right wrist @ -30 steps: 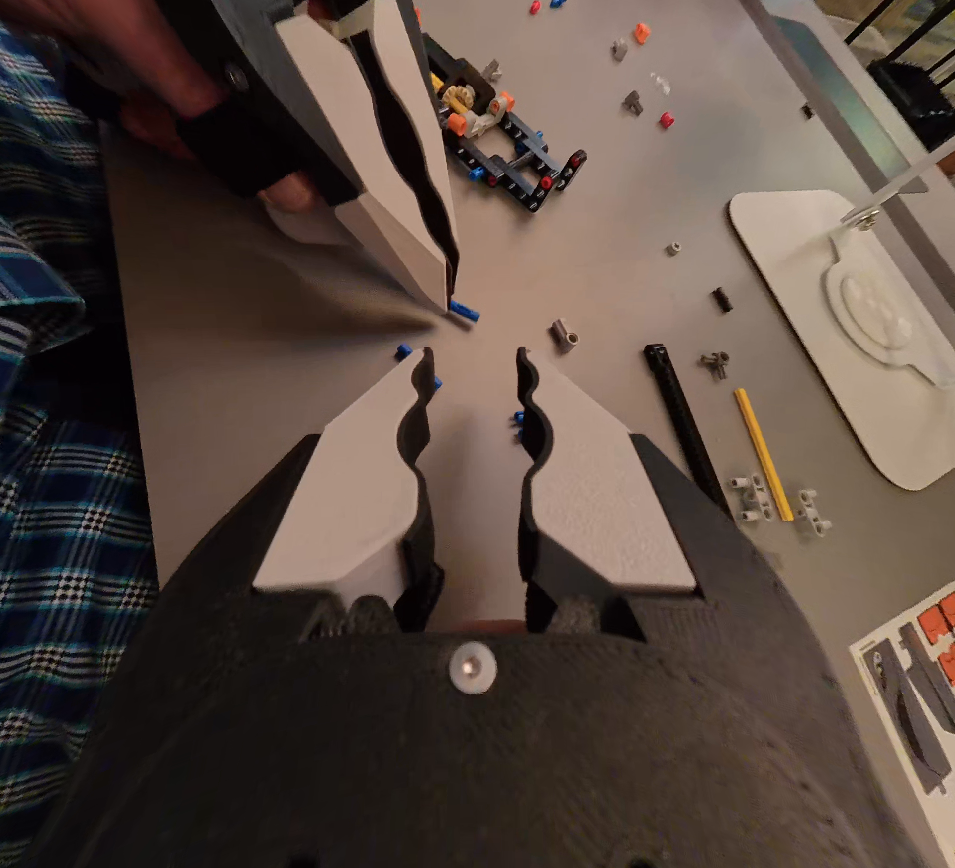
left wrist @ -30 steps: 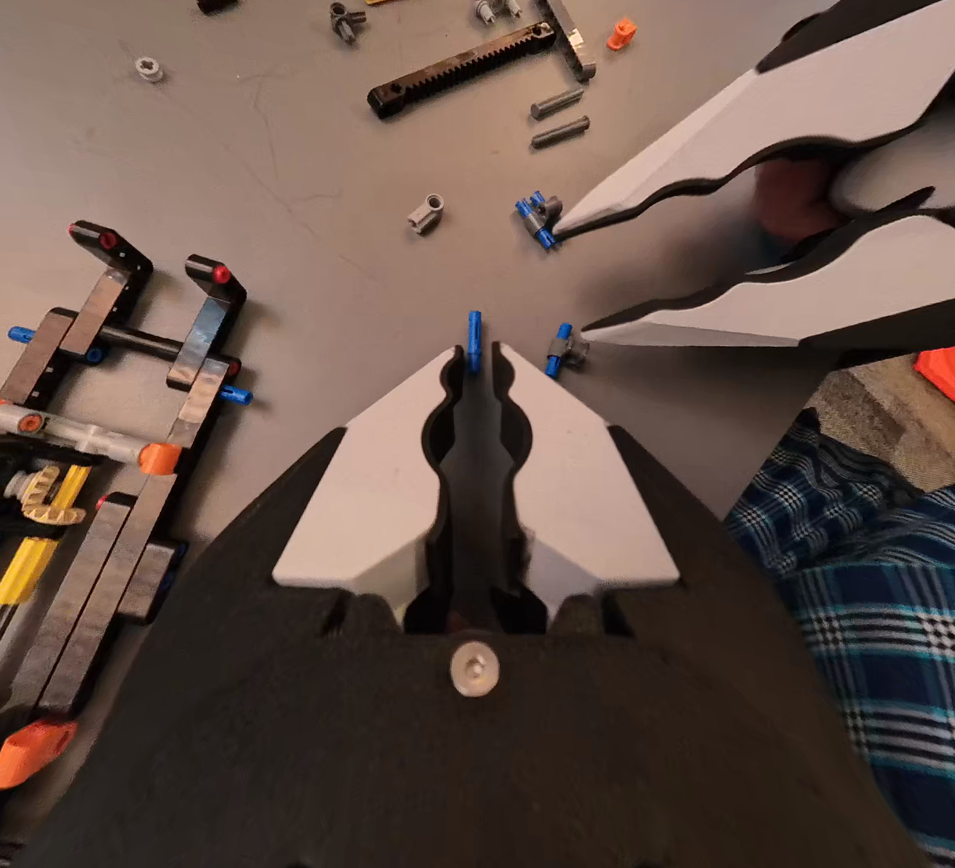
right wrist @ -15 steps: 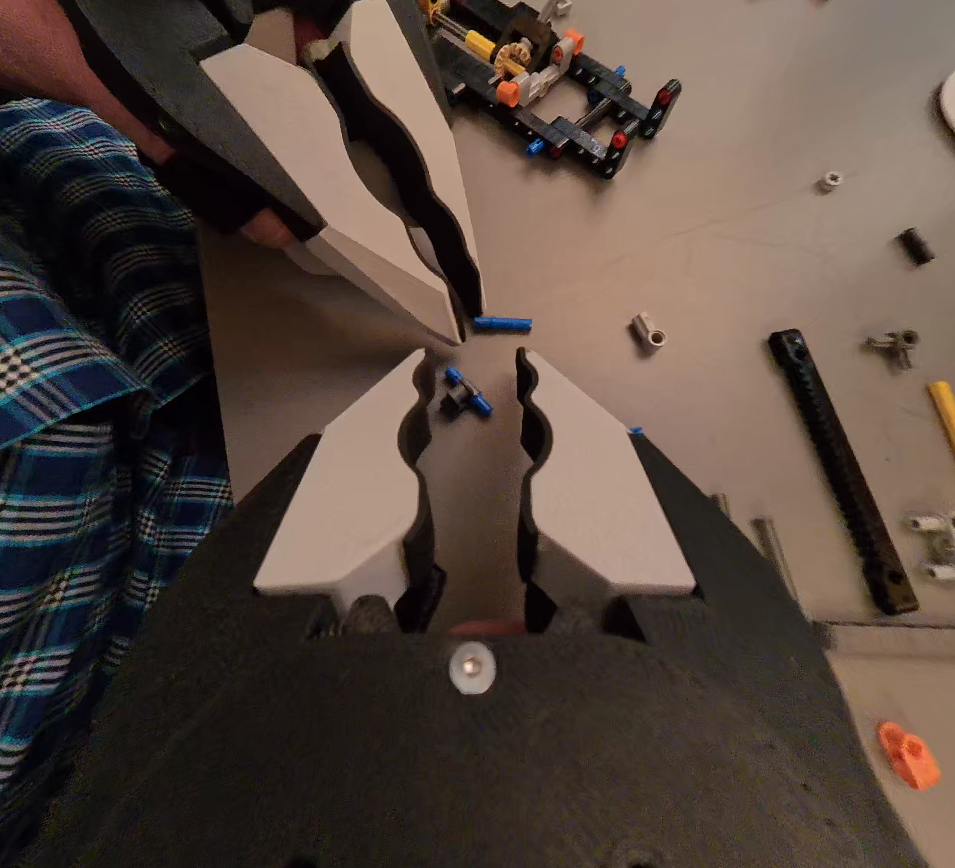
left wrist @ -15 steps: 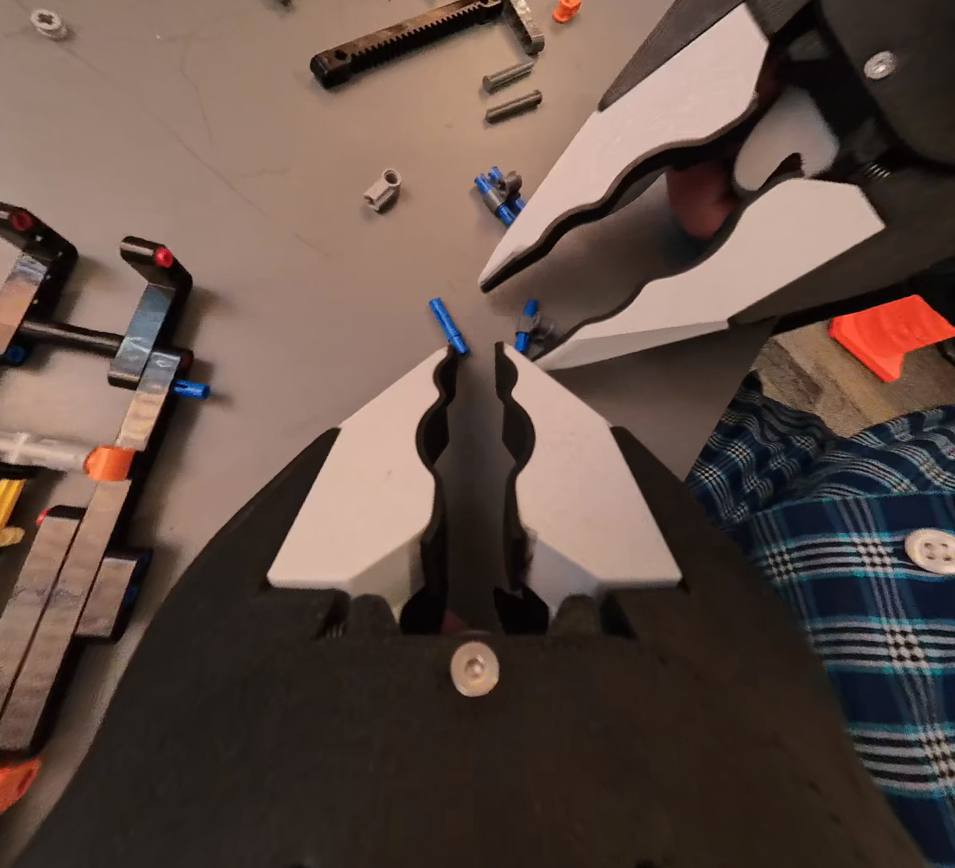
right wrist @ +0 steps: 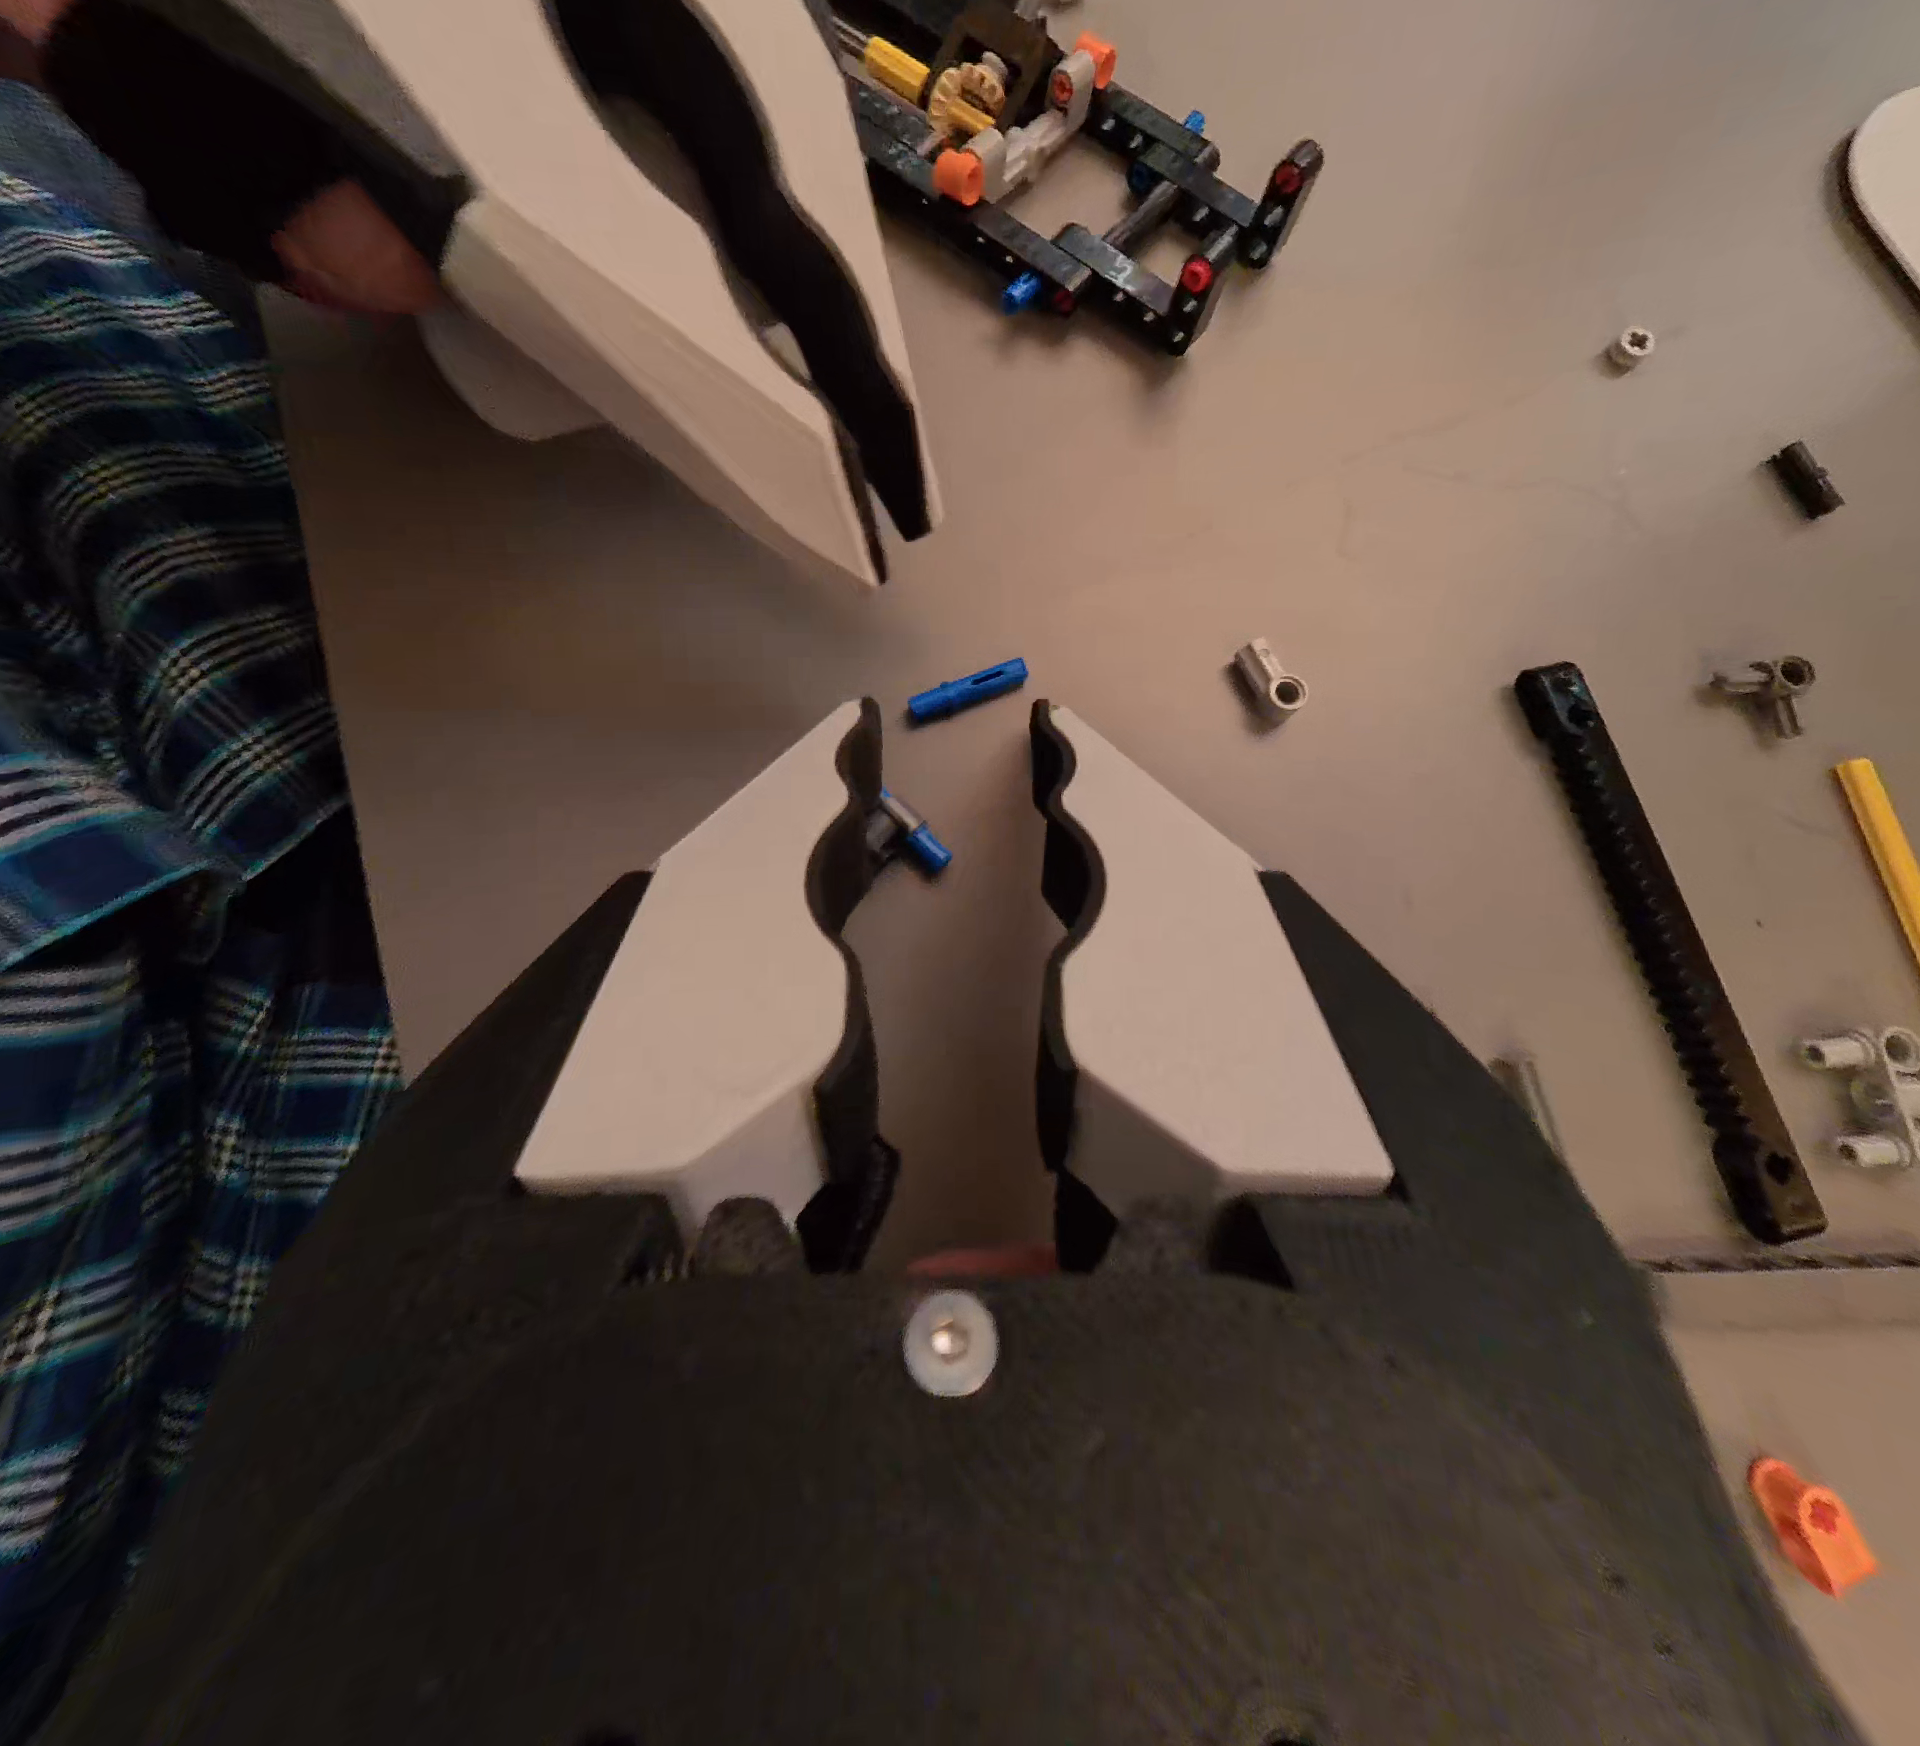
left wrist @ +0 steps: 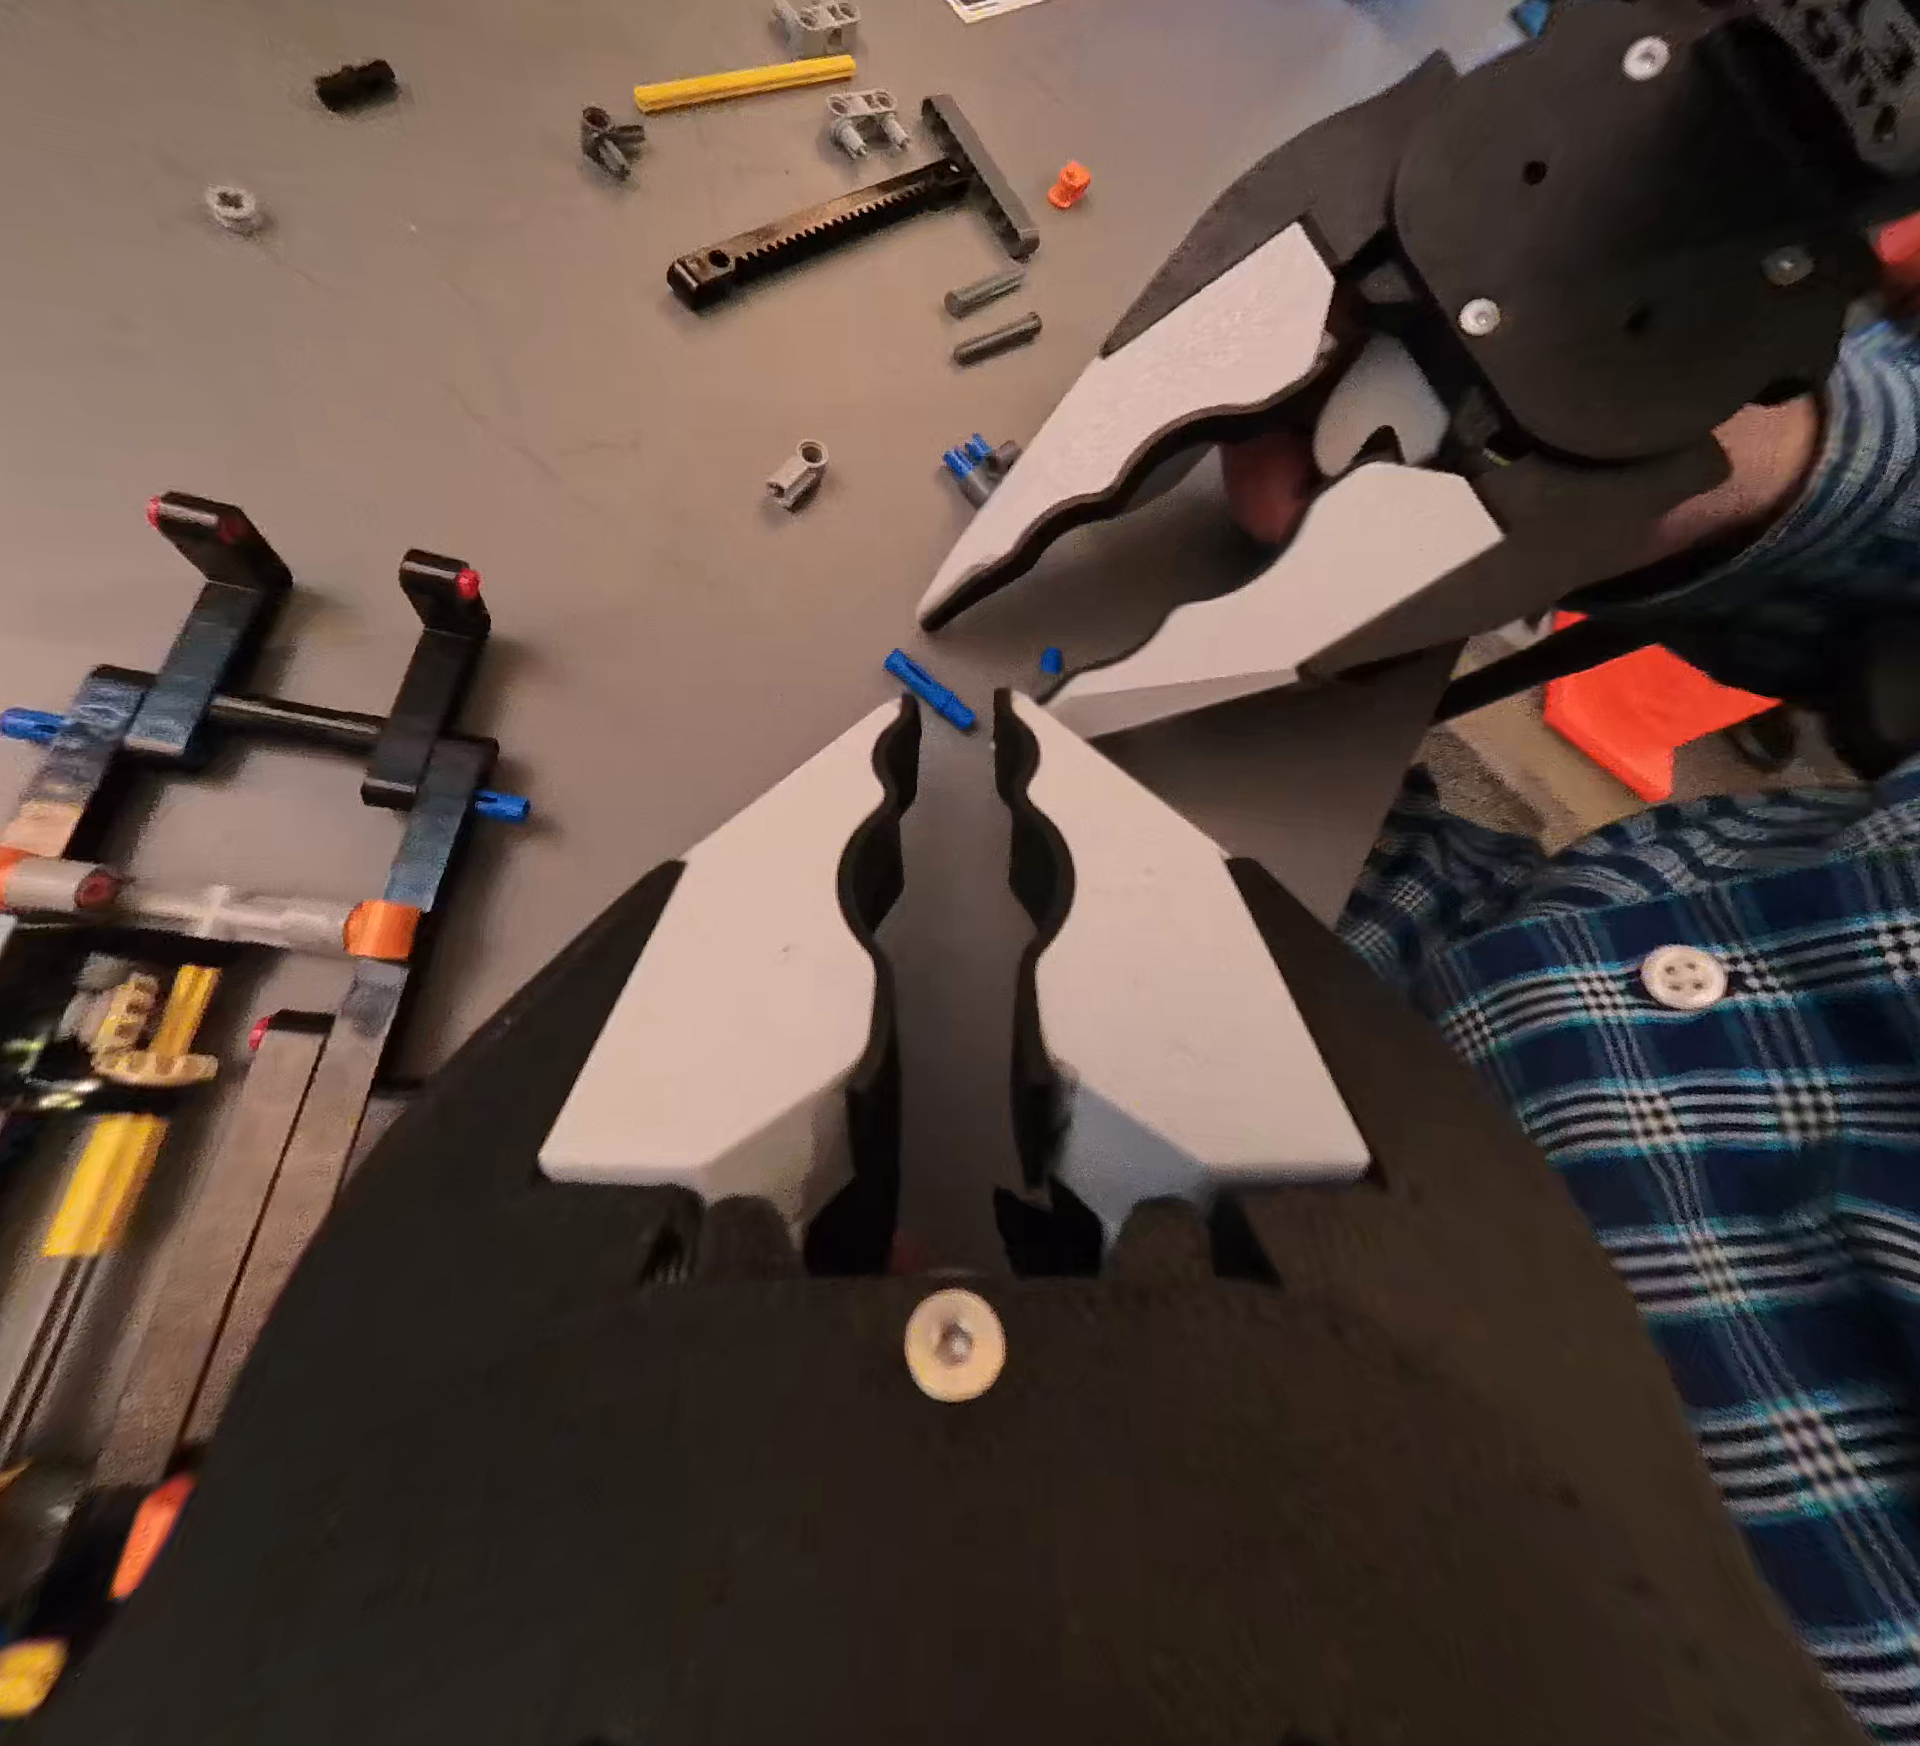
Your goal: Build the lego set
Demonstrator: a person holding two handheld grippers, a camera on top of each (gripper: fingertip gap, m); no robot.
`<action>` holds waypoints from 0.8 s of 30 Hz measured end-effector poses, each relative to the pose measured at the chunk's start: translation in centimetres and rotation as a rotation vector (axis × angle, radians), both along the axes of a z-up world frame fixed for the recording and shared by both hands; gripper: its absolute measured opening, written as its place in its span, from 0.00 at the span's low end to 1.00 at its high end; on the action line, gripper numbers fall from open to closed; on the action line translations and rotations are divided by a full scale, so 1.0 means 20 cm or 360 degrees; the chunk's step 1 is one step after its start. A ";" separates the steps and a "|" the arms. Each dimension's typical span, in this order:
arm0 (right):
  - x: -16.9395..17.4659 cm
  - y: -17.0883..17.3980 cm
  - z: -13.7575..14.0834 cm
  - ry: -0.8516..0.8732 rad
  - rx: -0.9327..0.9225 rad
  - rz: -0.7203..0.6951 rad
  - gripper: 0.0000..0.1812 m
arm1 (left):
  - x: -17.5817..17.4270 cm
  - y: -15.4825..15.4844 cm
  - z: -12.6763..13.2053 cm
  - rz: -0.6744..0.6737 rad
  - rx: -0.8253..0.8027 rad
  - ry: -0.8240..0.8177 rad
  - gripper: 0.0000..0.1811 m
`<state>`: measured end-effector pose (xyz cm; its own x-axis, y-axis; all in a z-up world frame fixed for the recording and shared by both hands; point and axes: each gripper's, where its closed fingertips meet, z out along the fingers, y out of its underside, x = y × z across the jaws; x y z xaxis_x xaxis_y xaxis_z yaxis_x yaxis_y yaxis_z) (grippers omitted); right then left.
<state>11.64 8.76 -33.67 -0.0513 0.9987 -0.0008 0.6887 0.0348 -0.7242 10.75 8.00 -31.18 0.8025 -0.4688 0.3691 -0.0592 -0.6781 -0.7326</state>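
- The half-built chassis (left wrist: 260, 761) lies flat on the grey table (left wrist: 468, 366), far left of the loose blue pin (left wrist: 928, 688) in the left wrist view. I judge it is parked there so both tools stay free for small parts; a blue peg pokes from its side, so some pins are already seated.
- The left gripper (left wrist: 956, 709) hovers just on the near side of the blue pin, jaws slightly parted and empty. The pin lies on the table at the fingertips, crossing the gap at an angle but not pinched; that stance suits lining up a grab.
- The black toothed rack (left wrist: 831, 231) and the yellow axle (left wrist: 743, 83) sit well beyond the pin, spread out singly, likely so each can be picked without nudging a neighbour.
- A light grey connector (left wrist: 798, 475) lies beyond the pin, apart from it.
- The right gripper (right wrist: 951, 709) comes in from the pin's right, jaws wide apart and holding nothing. In its own view the pin (right wrist: 966, 688) lies just past its tips.
- A small grey connector with blue pins (right wrist: 906, 836) rests on the table between the right gripper's fingers, against the left-hand one, untouched by the other; probably the next sub-piece to receive the pin.
- A plaid sleeve (left wrist: 1662, 1073) frames the pin's right.
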 end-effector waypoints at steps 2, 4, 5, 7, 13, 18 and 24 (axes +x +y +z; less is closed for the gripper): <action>-0.01 0.01 -0.02 -0.0025 0.0024 -0.0023 0.14 | 0.00 -0.02 -0.01 -0.0013 0.0012 0.0062 0.07; -0.03 0.00 -0.02 -0.0029 0.0056 -0.0017 0.13 | 0.00 -0.03 -0.01 -0.0005 0.0018 0.0091 0.07; -0.04 0.00 -0.02 -0.0031 0.0072 -0.0009 0.11 | -0.01 -0.03 -0.01 0.0006 0.0022 0.0085 0.08; -0.05 0.00 -0.02 -0.0040 0.0102 0.0009 0.08 | -0.02 -0.03 -0.01 0.0035 0.0029 0.0056 0.08; -0.06 0.00 -0.02 -0.0063 0.0144 0.0094 0.01 | -0.06 -0.04 0.00 0.0059 0.0053 0.0080 0.07; -0.06 0.00 0.02 0.0011 0.0159 0.0127 0.01 | -0.09 -0.05 -0.01 0.0060 0.0090 0.0149 0.08; 0.09 0.07 0.17 0.0114 0.0002 0.0034 0.01 | -0.04 -0.06 0.00 -0.0076 0.0240 0.0343 0.11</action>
